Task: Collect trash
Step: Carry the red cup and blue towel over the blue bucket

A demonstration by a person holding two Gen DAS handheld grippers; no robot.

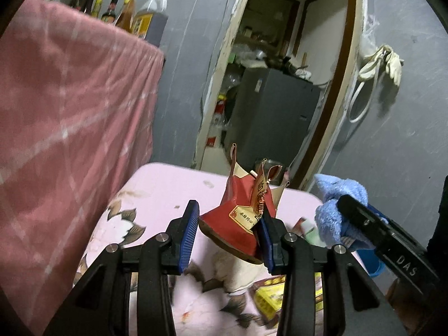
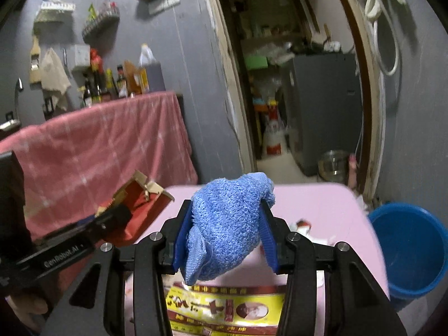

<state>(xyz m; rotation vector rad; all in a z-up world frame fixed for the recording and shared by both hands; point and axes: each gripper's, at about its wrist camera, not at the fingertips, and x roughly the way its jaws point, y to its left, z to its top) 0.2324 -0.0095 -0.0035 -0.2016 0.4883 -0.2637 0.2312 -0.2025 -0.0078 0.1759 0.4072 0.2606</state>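
Left gripper (image 1: 231, 231) pinching torn red carton (image 1: 238, 215), lifted above pink floral table (image 1: 156, 184). Right gripper (image 2: 224, 235) clamped around blue towel (image 2: 226, 221). Blue bucket (image 2: 414, 252) beside table.

Pink checked cloth (image 2: 112, 145); sauce bottles (image 2: 117, 84); grey fridge (image 1: 268, 117).

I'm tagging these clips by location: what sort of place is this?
Probably a lived-in home kitchen or dining corner. Sauce and oil bottles stand on a cloth-covered counter, a fridge shows through the doorway, and a small table with a pink floral cloth carries food wrappers.
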